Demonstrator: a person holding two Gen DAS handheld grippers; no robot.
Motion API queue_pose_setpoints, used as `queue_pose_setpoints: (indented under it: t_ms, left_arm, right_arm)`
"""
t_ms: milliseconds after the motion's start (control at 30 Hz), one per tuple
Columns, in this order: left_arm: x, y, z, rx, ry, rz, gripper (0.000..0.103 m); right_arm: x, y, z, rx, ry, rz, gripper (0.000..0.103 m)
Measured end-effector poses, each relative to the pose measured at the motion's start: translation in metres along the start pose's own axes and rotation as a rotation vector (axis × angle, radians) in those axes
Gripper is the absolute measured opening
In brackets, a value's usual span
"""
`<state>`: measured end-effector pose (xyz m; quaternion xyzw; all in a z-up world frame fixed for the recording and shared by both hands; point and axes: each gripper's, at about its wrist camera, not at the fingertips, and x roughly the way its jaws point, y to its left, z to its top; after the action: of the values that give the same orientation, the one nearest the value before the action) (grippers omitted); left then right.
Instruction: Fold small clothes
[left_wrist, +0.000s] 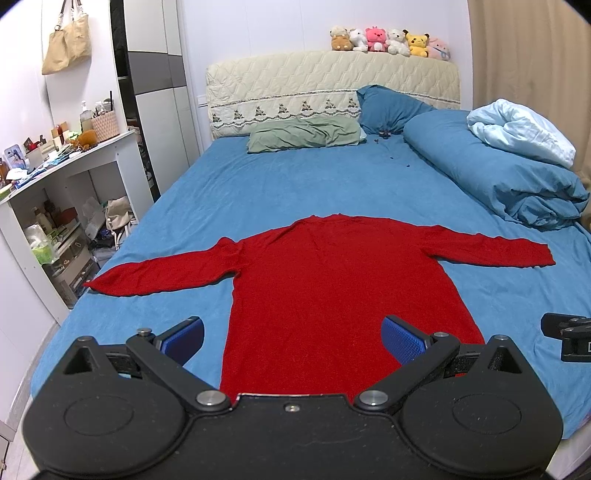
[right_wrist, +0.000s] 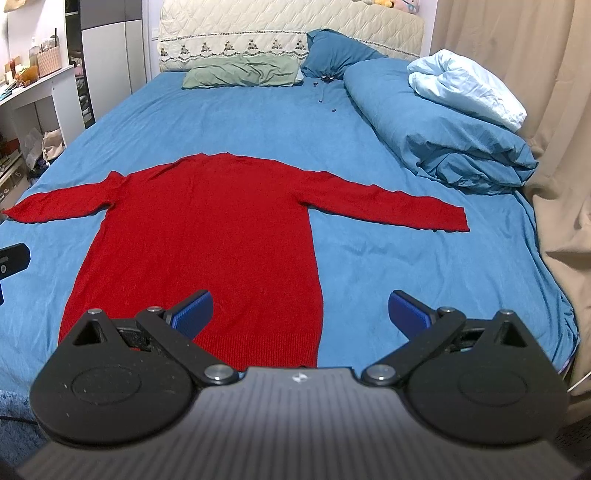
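A red long-sleeved sweater (left_wrist: 332, 280) lies flat on the blue bed sheet (left_wrist: 295, 184), both sleeves spread out sideways, hem toward me. It also shows in the right wrist view (right_wrist: 207, 229). My left gripper (left_wrist: 293, 339) is open and empty, hovering above the sweater's lower left part near the hem. My right gripper (right_wrist: 299, 314) is open and empty above the hem's right corner. A part of the right gripper shows at the left wrist view's right edge (left_wrist: 569, 334).
A rolled blue duvet (left_wrist: 498, 173) with a pale blue cover (left_wrist: 517, 125) lies at the bed's right side. Green (left_wrist: 303, 134) and blue (left_wrist: 391, 105) pillows sit at the headboard. A white cluttered shelf (left_wrist: 66, 177) stands left; a beige curtain (right_wrist: 554, 129) hangs right.
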<state>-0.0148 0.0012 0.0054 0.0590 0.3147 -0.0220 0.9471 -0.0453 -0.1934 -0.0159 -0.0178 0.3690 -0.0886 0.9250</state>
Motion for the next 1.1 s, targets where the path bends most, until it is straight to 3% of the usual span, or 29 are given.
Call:
queue_pose_setpoints:
  t_ms: [1100]
  left_arm:
    - [-0.0057, 0.0003, 0.0014, -0.015, -0.009, 0.008, 0.103]
  right_arm:
    - [-0.0048, 0.0035, 0.0049, -0.002, -0.012, 0.007, 0.103]
